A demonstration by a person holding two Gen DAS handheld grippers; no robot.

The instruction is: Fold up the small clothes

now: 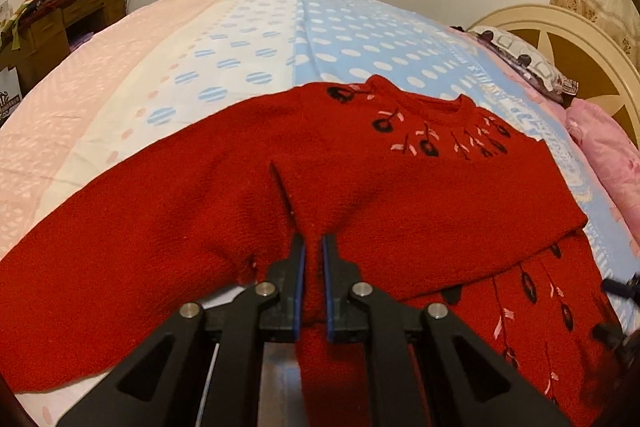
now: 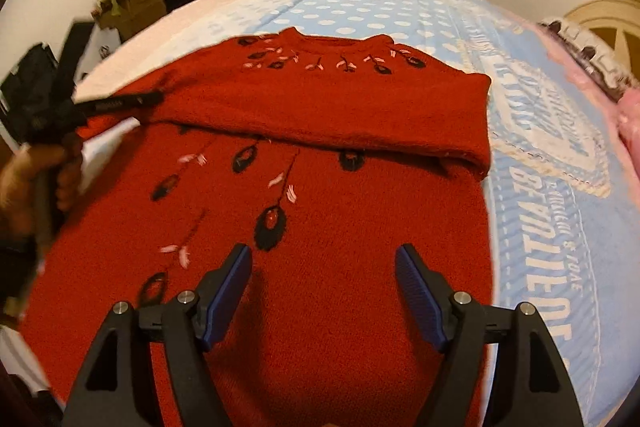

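Red sweater (image 2: 320, 115): hem cut off at six o'clock; the folded sleeve hides part of its front. Left gripper (image 2: 120, 101) and hand (image 2: 24, 183), at nine o'clock: motion-blurred. Desk (image 1: 48, 23) clutter: too small to identify.

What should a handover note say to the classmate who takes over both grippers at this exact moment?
Left gripper: nearly shut, pinching a ridge of the red sweater near its left sleeve.
Right gripper: open, empty, over the sweater's lower front.
Sweater lies on the bed, neck away from you.
Done: the right sleeve is folded across the chest.
Left: probably fold the left sleeve in, then fold the body.
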